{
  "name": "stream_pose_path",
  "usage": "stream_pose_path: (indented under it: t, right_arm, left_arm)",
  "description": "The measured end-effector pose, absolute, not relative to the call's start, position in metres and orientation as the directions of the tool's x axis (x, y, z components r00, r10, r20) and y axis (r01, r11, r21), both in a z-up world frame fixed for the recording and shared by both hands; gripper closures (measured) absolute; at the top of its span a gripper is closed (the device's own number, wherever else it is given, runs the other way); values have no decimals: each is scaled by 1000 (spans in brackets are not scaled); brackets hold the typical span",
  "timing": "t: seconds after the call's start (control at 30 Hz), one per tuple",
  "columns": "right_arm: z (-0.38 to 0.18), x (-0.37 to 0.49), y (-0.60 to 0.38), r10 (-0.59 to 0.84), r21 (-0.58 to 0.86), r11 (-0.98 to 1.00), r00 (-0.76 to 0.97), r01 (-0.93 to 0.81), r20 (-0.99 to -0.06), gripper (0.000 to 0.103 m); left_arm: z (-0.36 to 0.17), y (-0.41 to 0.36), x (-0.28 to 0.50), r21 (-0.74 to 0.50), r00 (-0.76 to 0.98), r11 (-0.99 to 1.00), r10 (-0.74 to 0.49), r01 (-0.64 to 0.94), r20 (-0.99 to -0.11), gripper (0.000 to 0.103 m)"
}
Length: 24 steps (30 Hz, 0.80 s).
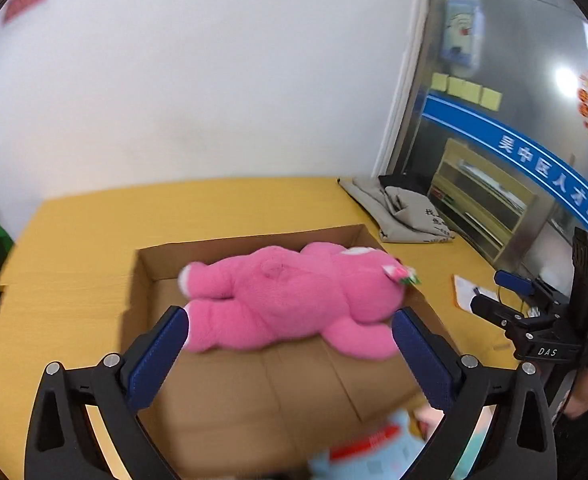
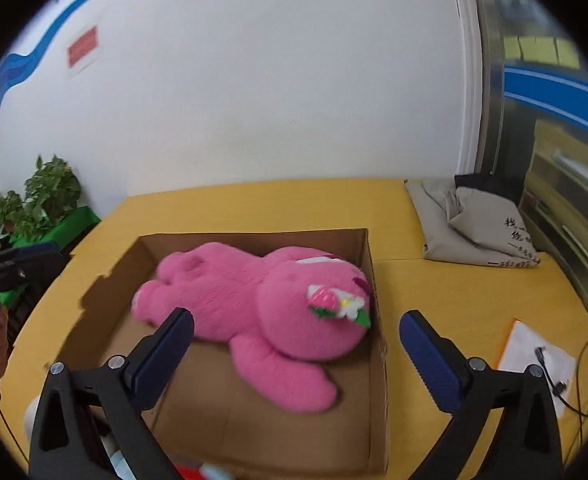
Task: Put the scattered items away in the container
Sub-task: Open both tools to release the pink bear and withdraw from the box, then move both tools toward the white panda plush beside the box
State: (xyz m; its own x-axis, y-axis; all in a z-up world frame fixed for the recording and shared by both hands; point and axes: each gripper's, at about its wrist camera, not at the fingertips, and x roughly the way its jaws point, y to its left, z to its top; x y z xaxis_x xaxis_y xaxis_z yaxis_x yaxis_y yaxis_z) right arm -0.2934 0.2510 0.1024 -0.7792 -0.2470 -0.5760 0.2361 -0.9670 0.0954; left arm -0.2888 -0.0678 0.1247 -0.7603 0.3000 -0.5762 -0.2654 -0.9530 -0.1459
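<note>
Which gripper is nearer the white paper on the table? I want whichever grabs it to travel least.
Right. The right gripper hangs over the box's right wall with the white paper just beyond its right finger. The left gripper is over the box middle, farther away.

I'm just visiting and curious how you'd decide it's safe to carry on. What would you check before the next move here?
1. Pink plush bear lies inside the cardboard box: ok.
2. Left claw open, holding nothing: ok.
3. Right claw open, holding nothing: ok.
4. Next item located: a blurred light-blue toy shows at the box's near edge: cannot tell what it is.
5. Room left in the box: bare floor in front of the bear: ok.
6. Cable on the table sits right of the box, apart from it: ok.
</note>
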Motion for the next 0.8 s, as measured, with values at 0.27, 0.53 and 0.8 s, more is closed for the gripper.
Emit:
stream_pose_path:
  t: [0.27, 0.53, 0.8]
  right_arm:
    - [119, -168, 233, -203, 38, -975, -816, 217, -540, 0]
    - [111, -106, 219, -212, 32, -971, -800, 235, -561, 0]
    - [100, -96, 220, -206, 25, -972, -789, 235, -579, 0]
  left_arm:
    - [116, -66, -160, -121, -788, -975, 222, -187, -575, 0]
    - [100, -55, -105, -127, -782, -975, 222, -182, -583, 0]
    - [88, -43, -98, -138, -769, -971, 237, -194, -594, 0]
